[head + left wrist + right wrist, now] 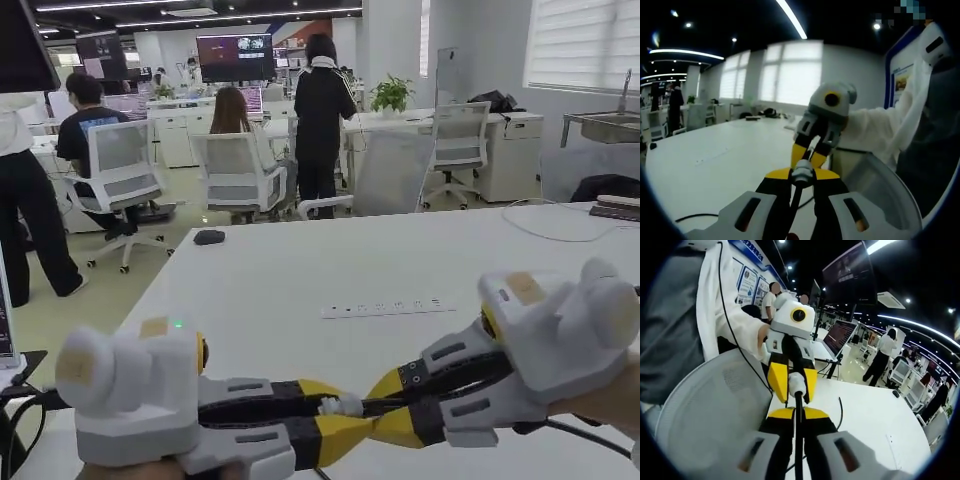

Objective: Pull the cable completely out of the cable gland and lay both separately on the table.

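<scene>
The left tool (802, 176) is clamped on the white cable gland (796, 383); the right tool (796, 413) grips the black cable (798, 440) just beside it; both hang above the white surface (300, 270), tip to tip.

- The left gripper (325, 415) has a white moulded body, grey slotted jaw covers and black jaws with yellow tips.
- A small green light (178, 323) glows on top of the left gripper.
- A tan square patch (153, 327) sits on the left gripper's top, just beside the light.
- The right gripper (392, 398), just right of the left gripper, has the same white, grey, black and yellow build, with its own tan square on top.
- A loose white sleeve (875, 134) shows beyond the right gripper, on the side away from the left gripper.
- A grey top (670, 345) shows behind the left gripper, with white cloth over it.
- A thin black wire (721, 290) runs over that white cloth, behind the left gripper.
</scene>
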`<state>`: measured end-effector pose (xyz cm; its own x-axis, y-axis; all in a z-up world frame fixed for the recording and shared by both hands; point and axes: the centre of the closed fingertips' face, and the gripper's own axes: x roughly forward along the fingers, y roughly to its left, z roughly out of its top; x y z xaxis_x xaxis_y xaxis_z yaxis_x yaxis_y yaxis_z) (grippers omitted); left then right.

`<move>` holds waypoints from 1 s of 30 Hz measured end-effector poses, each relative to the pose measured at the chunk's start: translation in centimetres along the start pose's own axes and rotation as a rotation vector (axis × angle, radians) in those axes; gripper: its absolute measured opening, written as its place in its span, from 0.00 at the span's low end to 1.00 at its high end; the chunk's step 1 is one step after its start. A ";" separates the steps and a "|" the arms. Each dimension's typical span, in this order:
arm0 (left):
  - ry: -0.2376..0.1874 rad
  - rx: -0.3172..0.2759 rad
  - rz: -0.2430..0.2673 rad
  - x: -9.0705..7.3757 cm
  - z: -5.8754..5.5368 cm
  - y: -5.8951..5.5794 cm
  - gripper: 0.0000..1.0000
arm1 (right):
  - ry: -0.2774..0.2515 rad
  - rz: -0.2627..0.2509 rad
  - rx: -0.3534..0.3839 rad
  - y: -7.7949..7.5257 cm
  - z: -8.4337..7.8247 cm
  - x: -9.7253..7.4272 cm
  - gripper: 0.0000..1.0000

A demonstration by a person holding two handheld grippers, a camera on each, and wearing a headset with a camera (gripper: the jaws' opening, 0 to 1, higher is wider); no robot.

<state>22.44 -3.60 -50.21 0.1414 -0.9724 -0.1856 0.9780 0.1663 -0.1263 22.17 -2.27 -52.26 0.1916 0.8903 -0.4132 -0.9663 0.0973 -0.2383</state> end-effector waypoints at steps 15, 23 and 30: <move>-0.001 -0.003 -0.005 -0.1 -0.1 -0.1 0.17 | -0.010 -0.005 -0.018 0.0 0.0 0.0 0.01; -0.001 -0.005 0.006 -1.0 -0.2 0.2 0.17 | -0.007 -0.030 0.000 -0.4 -0.7 -0.9 0.01; -0.004 -0.006 0.023 -1.8 -0.2 0.8 0.17 | 0.002 -0.061 0.021 -0.8 -1.7 -1.9 0.01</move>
<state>22.90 -1.72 -50.12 0.1643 -0.9689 -0.1849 0.9735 0.1895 -0.1278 22.89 -4.78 -52.73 0.2507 0.8817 -0.3998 -0.9561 0.1608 -0.2449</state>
